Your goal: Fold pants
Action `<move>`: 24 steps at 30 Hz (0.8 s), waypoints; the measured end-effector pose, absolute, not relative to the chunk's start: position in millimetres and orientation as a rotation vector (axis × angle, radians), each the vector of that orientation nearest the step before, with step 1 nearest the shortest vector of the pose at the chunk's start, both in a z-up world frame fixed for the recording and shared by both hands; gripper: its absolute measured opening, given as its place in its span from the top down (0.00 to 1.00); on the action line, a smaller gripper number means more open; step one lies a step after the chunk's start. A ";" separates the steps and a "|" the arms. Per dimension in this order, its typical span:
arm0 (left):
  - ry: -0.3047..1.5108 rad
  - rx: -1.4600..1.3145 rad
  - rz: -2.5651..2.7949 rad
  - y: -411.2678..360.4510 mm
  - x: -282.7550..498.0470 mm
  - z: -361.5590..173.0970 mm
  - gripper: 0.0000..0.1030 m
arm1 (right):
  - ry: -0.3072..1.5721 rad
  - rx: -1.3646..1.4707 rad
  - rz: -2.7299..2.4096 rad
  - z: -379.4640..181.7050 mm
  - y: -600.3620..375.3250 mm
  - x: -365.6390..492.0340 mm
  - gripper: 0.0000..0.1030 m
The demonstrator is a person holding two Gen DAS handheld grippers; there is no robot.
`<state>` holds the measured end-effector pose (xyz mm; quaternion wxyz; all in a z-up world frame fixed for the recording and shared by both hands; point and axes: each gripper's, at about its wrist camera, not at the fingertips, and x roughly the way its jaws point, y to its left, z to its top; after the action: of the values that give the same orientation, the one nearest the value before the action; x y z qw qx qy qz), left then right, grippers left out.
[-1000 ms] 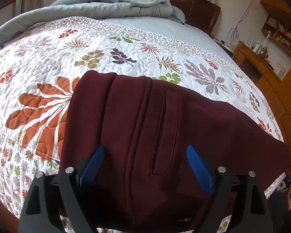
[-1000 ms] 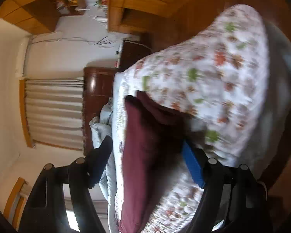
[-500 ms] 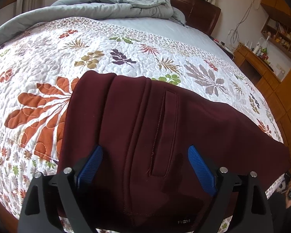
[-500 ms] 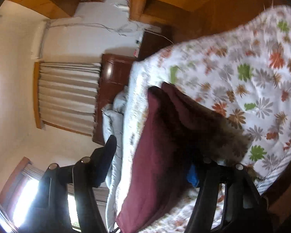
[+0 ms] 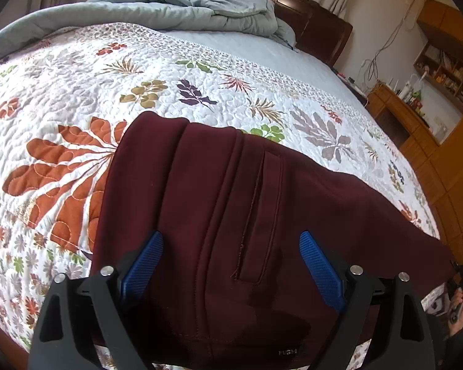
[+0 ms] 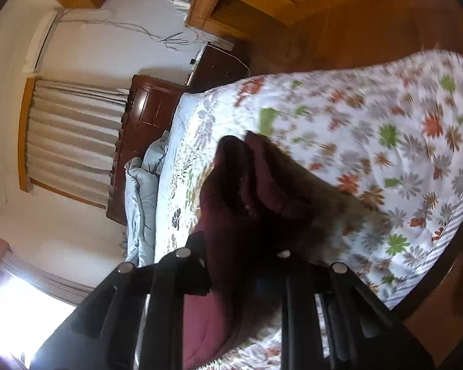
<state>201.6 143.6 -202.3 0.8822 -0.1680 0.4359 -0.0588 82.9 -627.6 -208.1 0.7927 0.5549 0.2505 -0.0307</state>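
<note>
We see the maroon pants point(image 5: 262, 209) spread flat on the floral quilt point(image 5: 77, 98), directly ahead of and beneath our left gripper point(image 5: 231, 265). Its blue pads point(image 5: 145, 256) stand wide apart above the cloth, gripping nothing. A stitched welt pocket runs between them. Our right gripper point(image 6: 244, 280) is closed on a bunched maroon end point(image 6: 247, 191), dark and blurred.

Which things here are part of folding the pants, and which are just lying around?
Part of the job:
maroon pants
left gripper, open above them
right gripper, closed on the pants

Just lying about:
floral quilt
grey duvet
wooden headboard
</note>
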 end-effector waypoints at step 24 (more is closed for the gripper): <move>0.738 -0.541 -0.171 172.3 177.3 -183.7 0.12 | 0.560 0.666 -0.152 -54.1 -494.2 109.8 0.82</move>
<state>177.3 172.3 -183.7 0.8936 -0.2610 0.3559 -0.0824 109.8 -494.2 -54.1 0.9039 0.3225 0.2711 -0.0733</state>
